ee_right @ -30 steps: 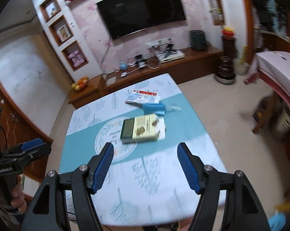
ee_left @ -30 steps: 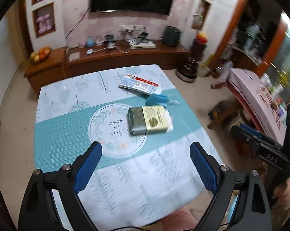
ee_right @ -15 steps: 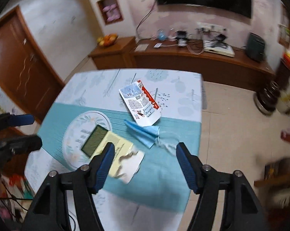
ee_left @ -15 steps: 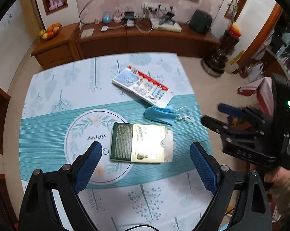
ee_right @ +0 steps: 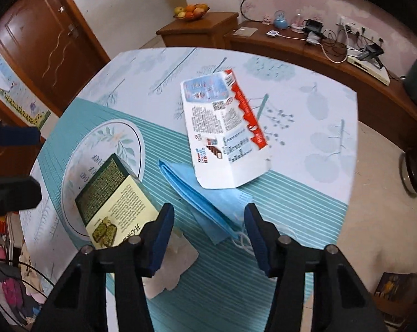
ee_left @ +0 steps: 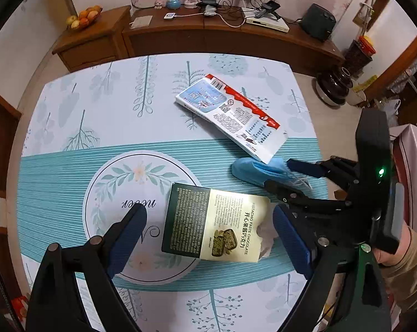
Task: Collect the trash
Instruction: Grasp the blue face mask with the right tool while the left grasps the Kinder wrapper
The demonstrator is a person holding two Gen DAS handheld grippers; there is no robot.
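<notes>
On the patterned tablecloth (ee_left: 70, 166) lies a green and cream chocolate box (ee_left: 214, 221) on a crumpled white tissue (ee_left: 265, 238). My left gripper (ee_left: 208, 238) hovers over the box, open wide, one finger on each side and not touching it. Beyond the box lie a folded blue face mask (ee_right: 205, 202) and a flattened white and red carton (ee_right: 222, 132). My right gripper (ee_right: 209, 235) straddles the near end of the mask. Its jaws are closing, and the pads are clear of the mask. In the left wrist view the right gripper (ee_left: 288, 178) reaches in from the right.
A long wooden cabinet (ee_left: 222, 38) with cables and devices runs behind the table, with a fruit bowl (ee_left: 83, 19) at its left end. A dark floor vase (ee_left: 333, 85) stands off the table's far right corner. A wooden door (ee_right: 42, 33) is on the left.
Both grippers came down closer to the table. The left one settled over the chocolate box. The right one rolled, moved over the blue mask, and its jaws narrowed.
</notes>
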